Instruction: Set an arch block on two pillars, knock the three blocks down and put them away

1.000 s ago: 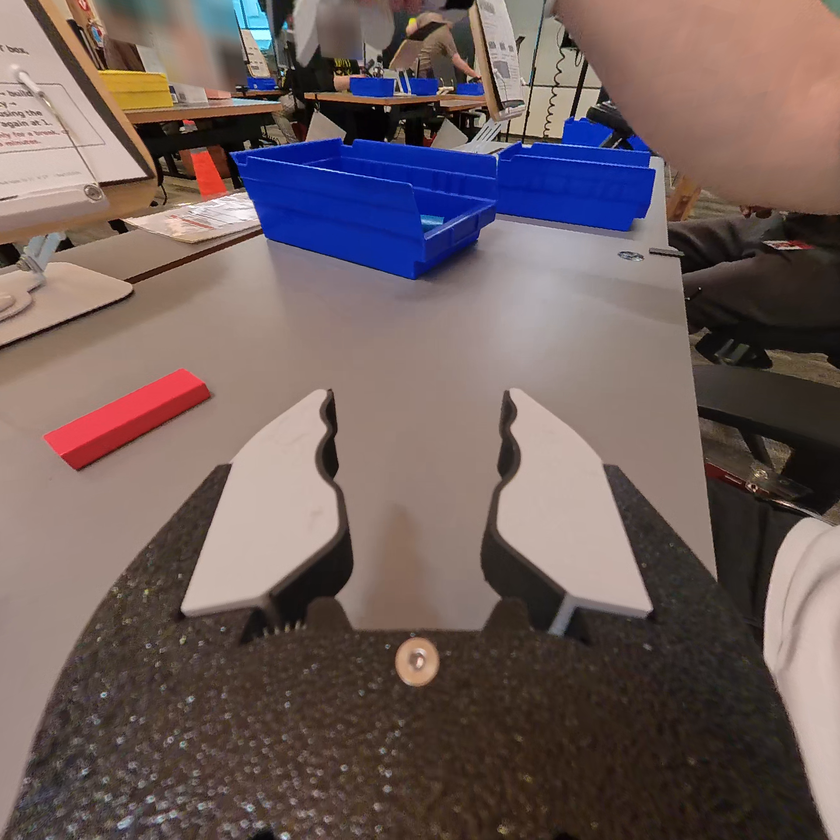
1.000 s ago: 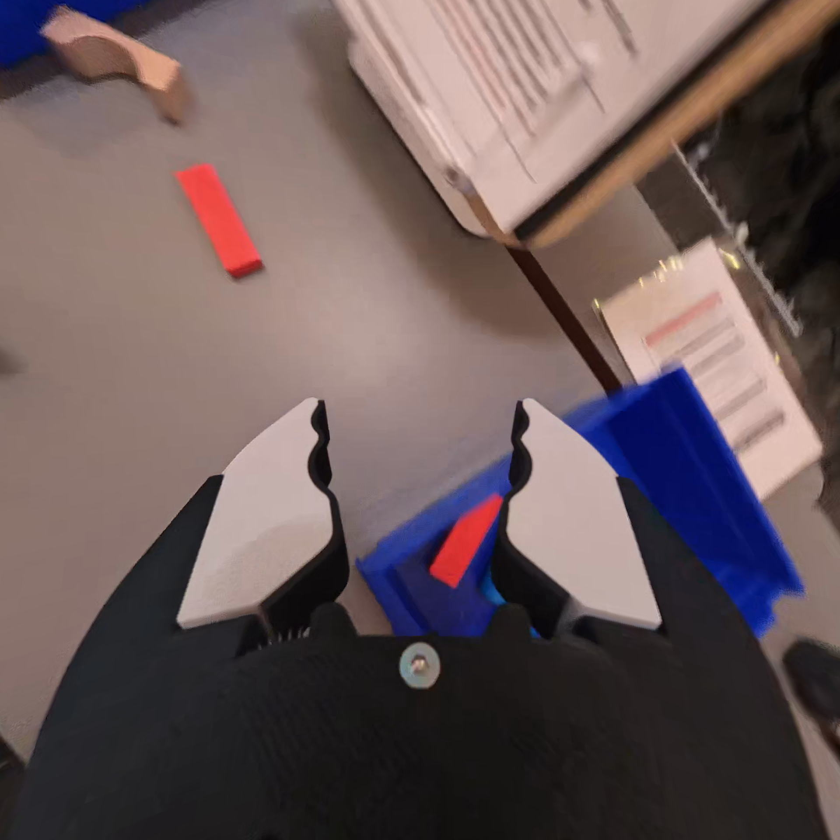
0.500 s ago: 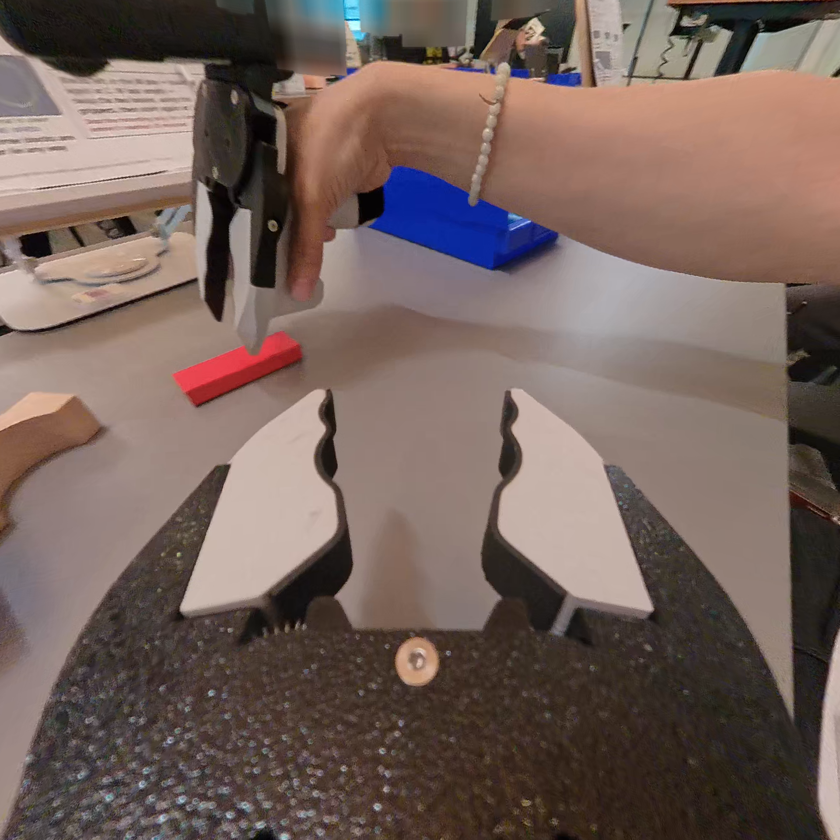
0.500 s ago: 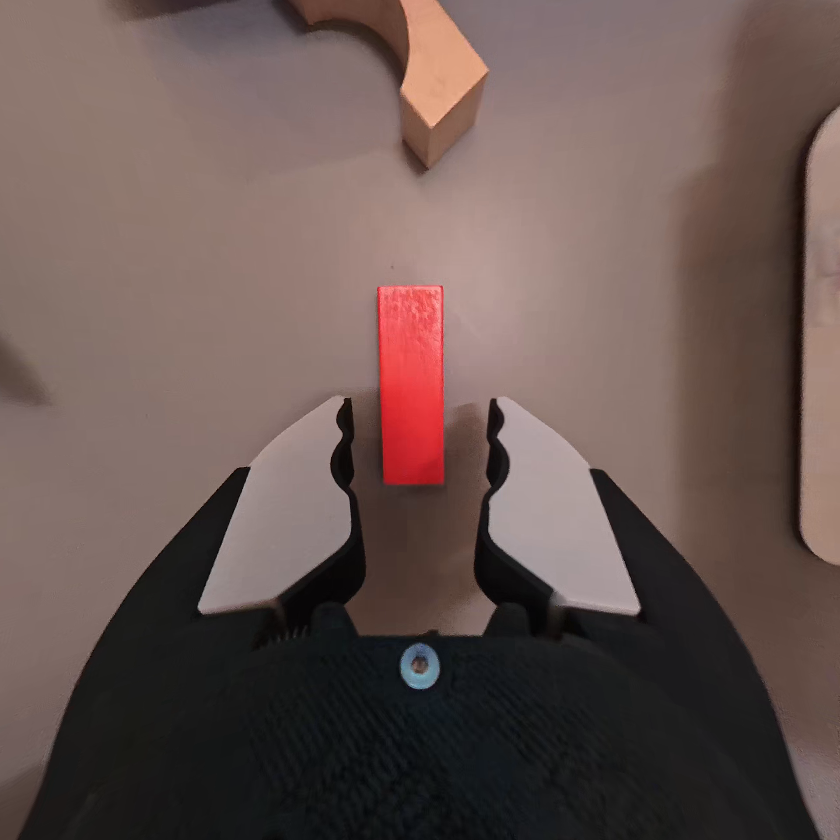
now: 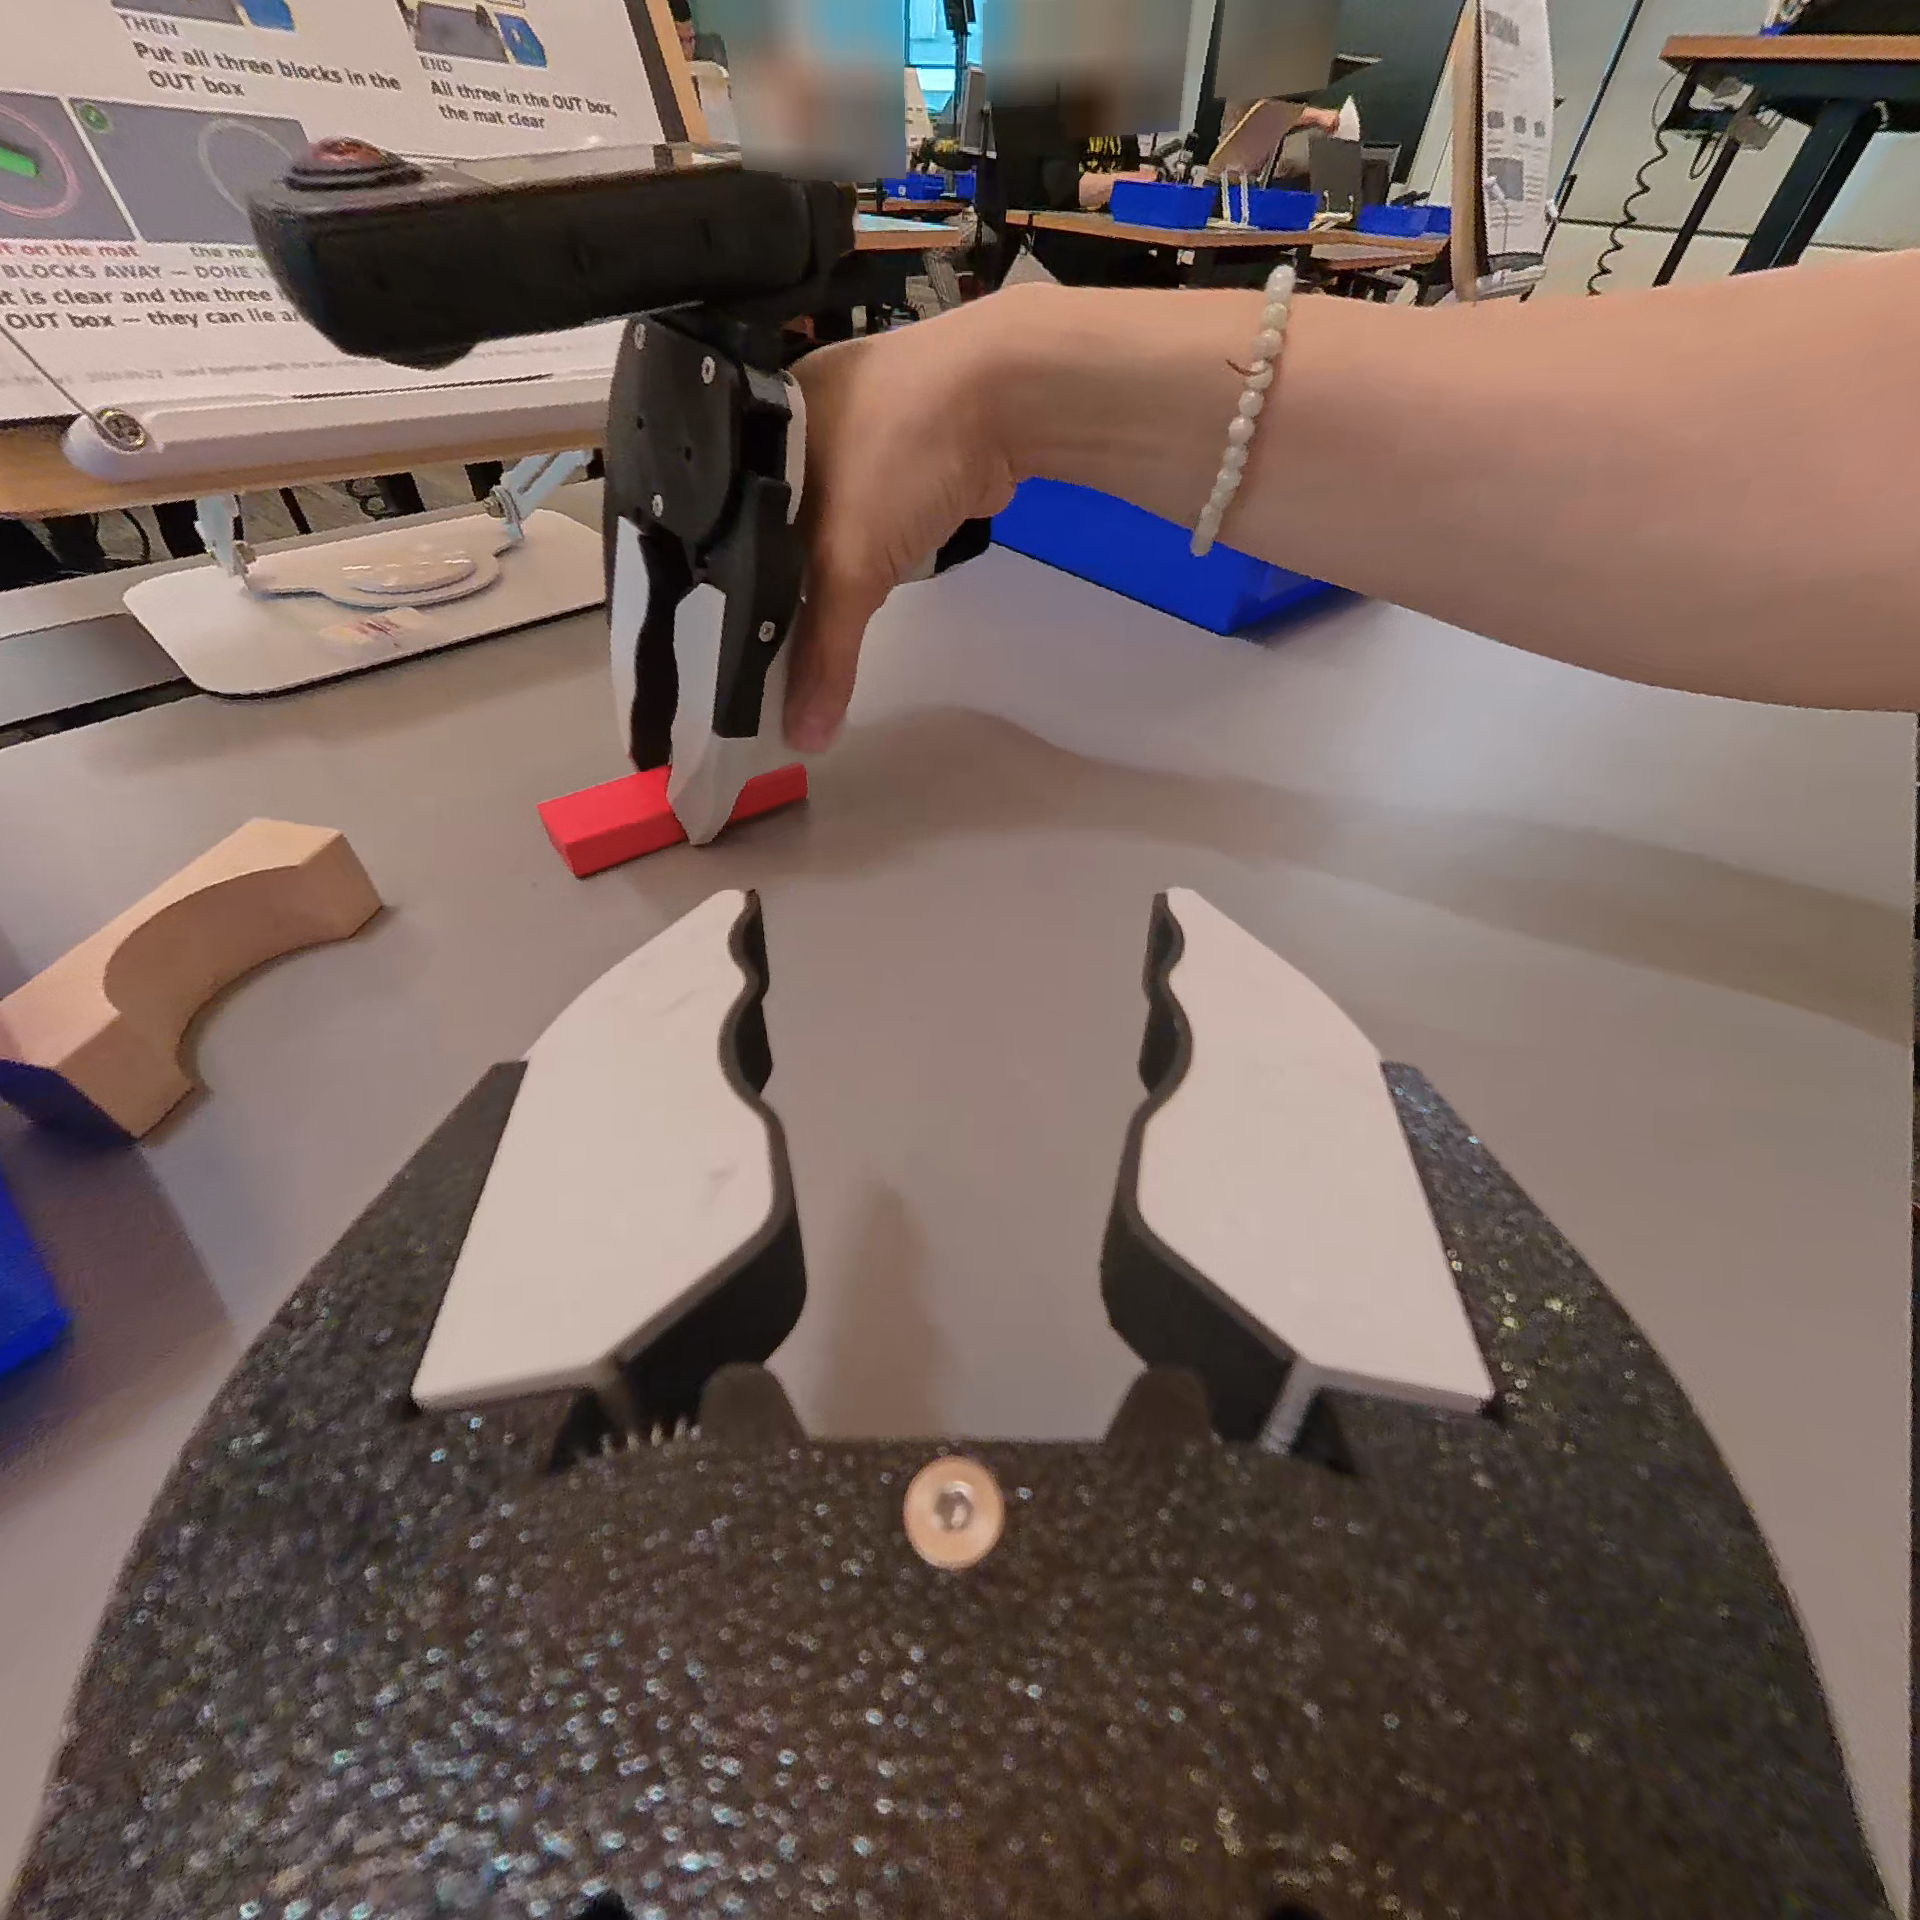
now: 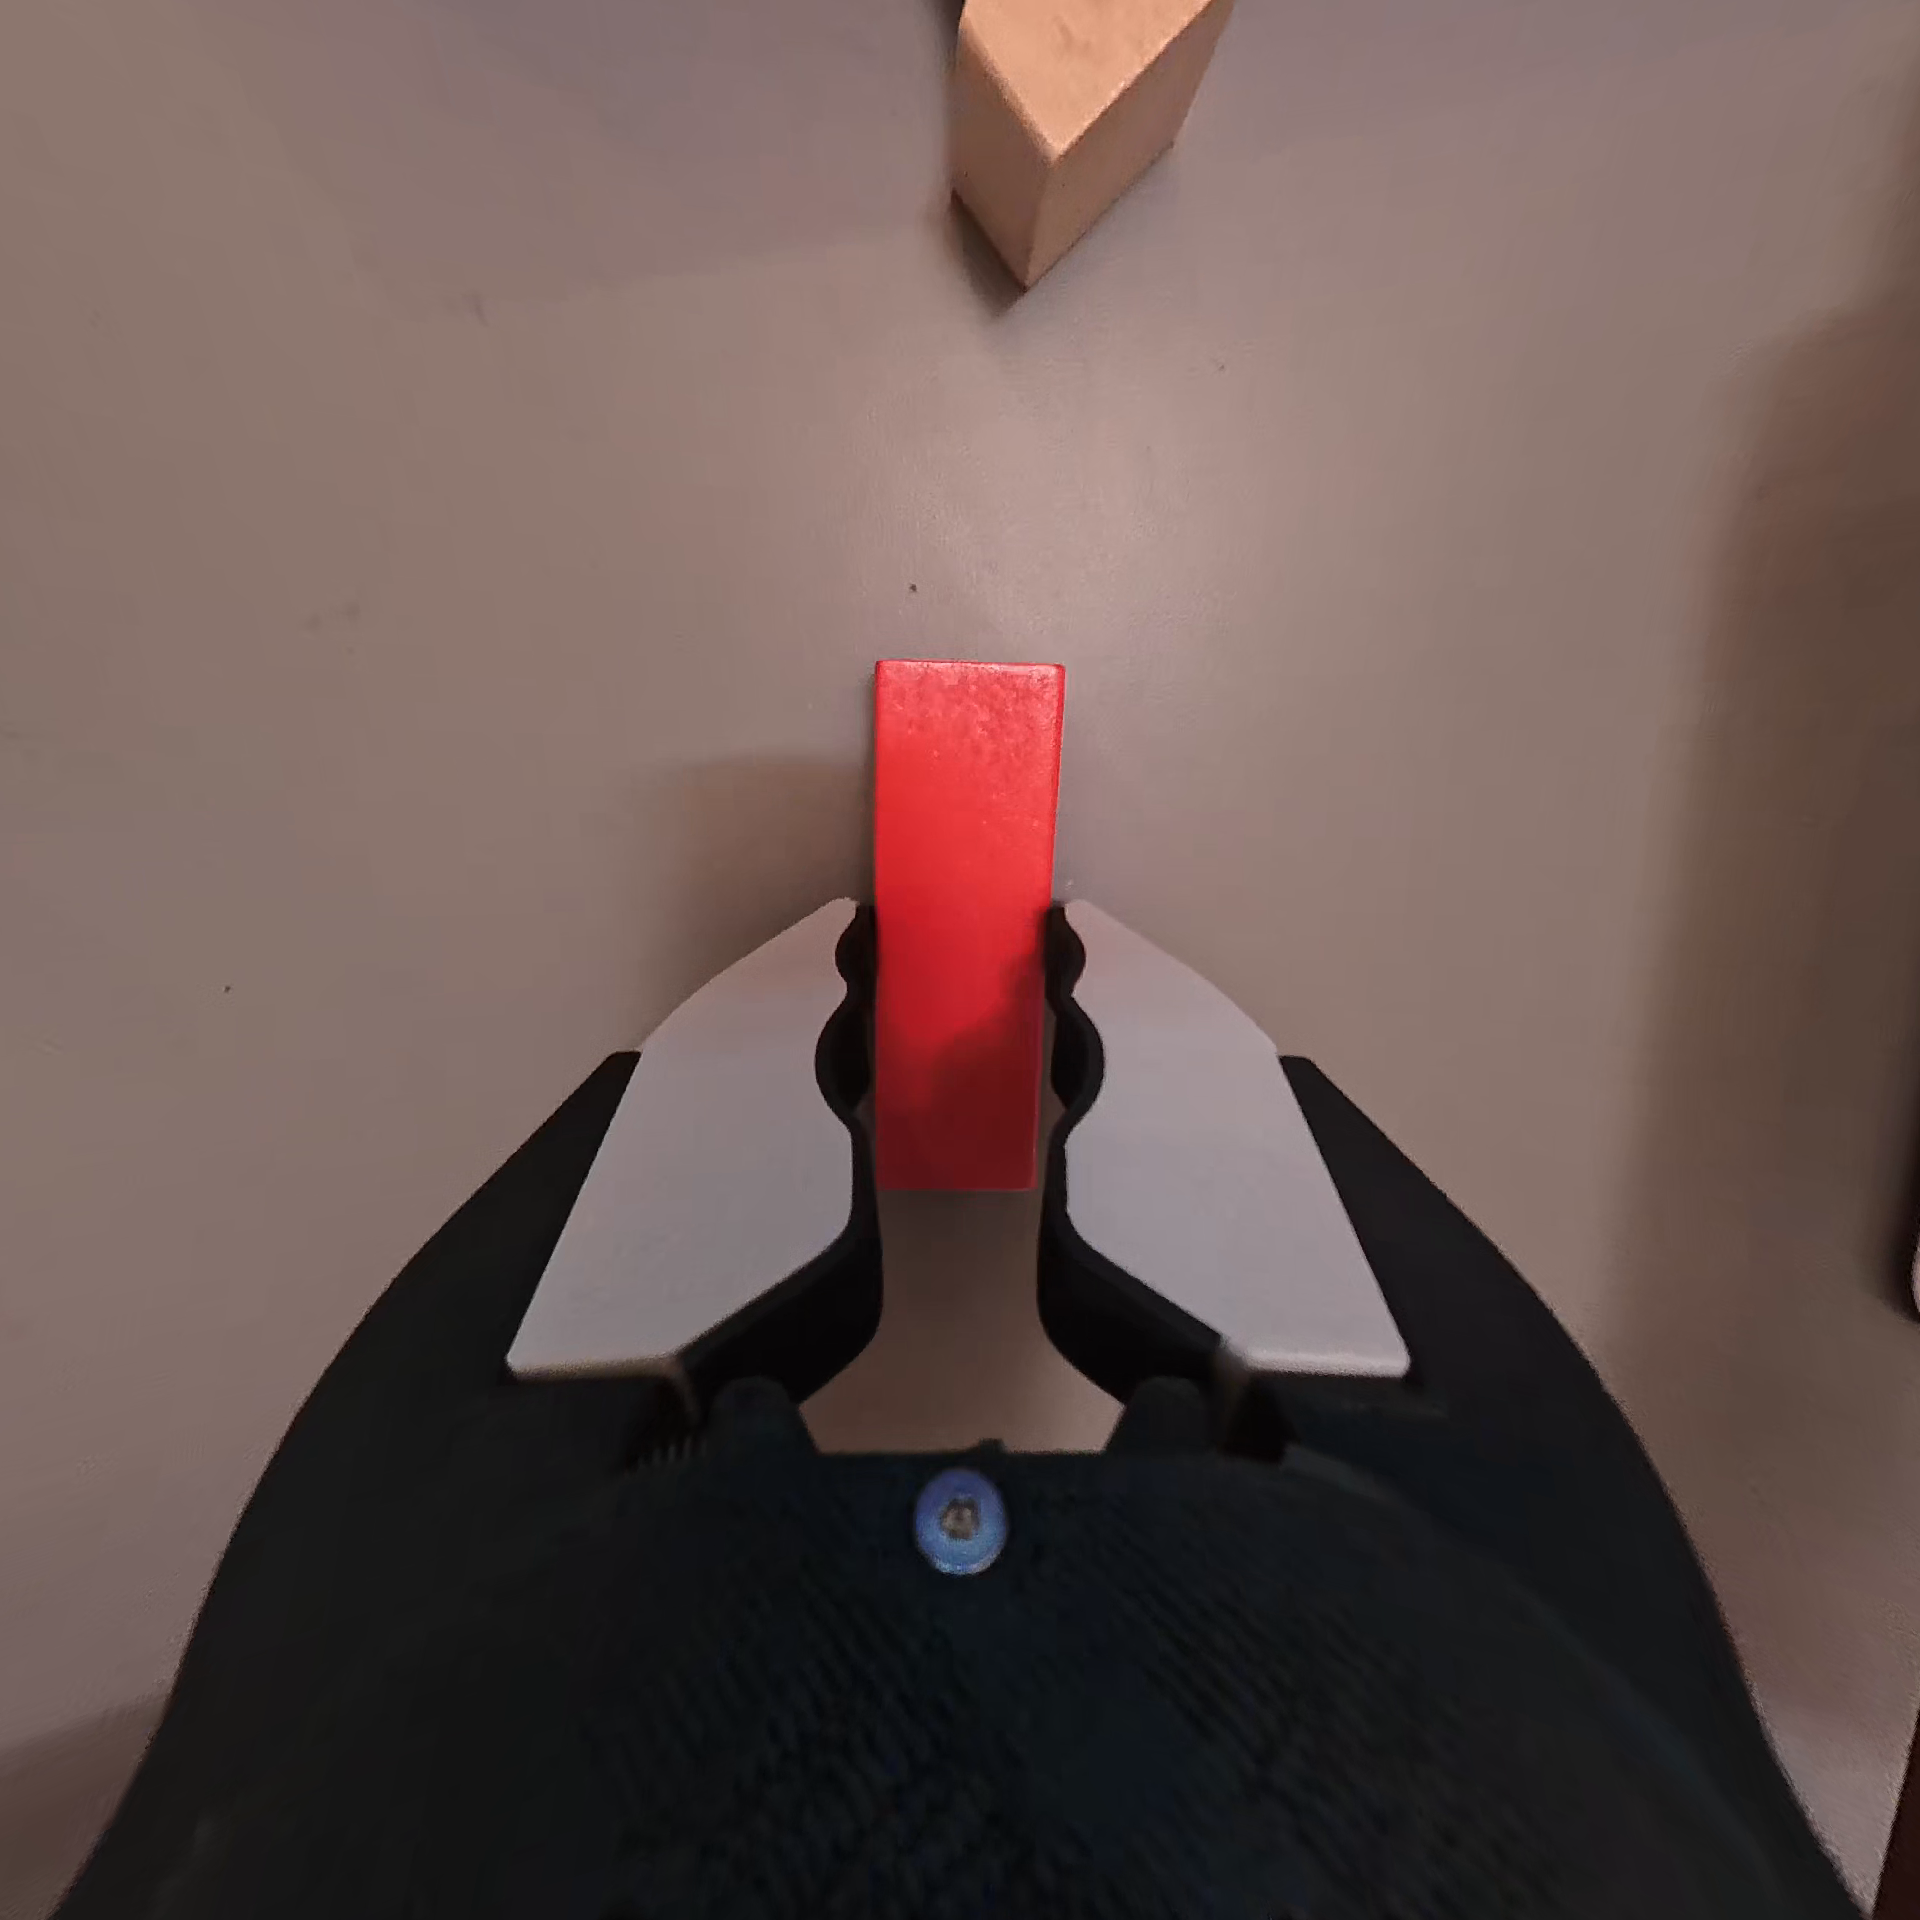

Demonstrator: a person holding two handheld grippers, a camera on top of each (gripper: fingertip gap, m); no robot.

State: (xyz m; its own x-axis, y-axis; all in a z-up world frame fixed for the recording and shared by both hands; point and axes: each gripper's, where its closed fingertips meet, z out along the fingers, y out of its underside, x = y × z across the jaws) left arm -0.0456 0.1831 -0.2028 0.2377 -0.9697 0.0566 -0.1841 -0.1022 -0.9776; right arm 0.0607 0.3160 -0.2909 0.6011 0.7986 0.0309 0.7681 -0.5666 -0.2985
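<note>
A flat red block (image 6: 966, 831) lies on the grey table (image 6: 416, 520). My right gripper (image 6: 961, 914) points straight down over it, and both pads press against its long sides near the nearer half. The left wrist view shows the same: the right gripper (image 5: 691, 800) stands on the table, closed across the red block (image 5: 613, 821), with a hand holding it. My left gripper (image 5: 956, 914) is open and empty, low over bare table, a short way in front of the block.
A pale wooden arch block (image 5: 177, 966) lies to the left; it also shows at the top of the right wrist view (image 6: 1070, 125). A white document stand (image 5: 343, 613) is behind it. A blue bin (image 5: 1143, 566) sits behind the arm, and another blue object (image 5: 26, 1288) at the left edge.
My right gripper swung from over the blue bin to the red block, came down around it and closed onto its sides. My left gripper stayed open and turned to face the block.
</note>
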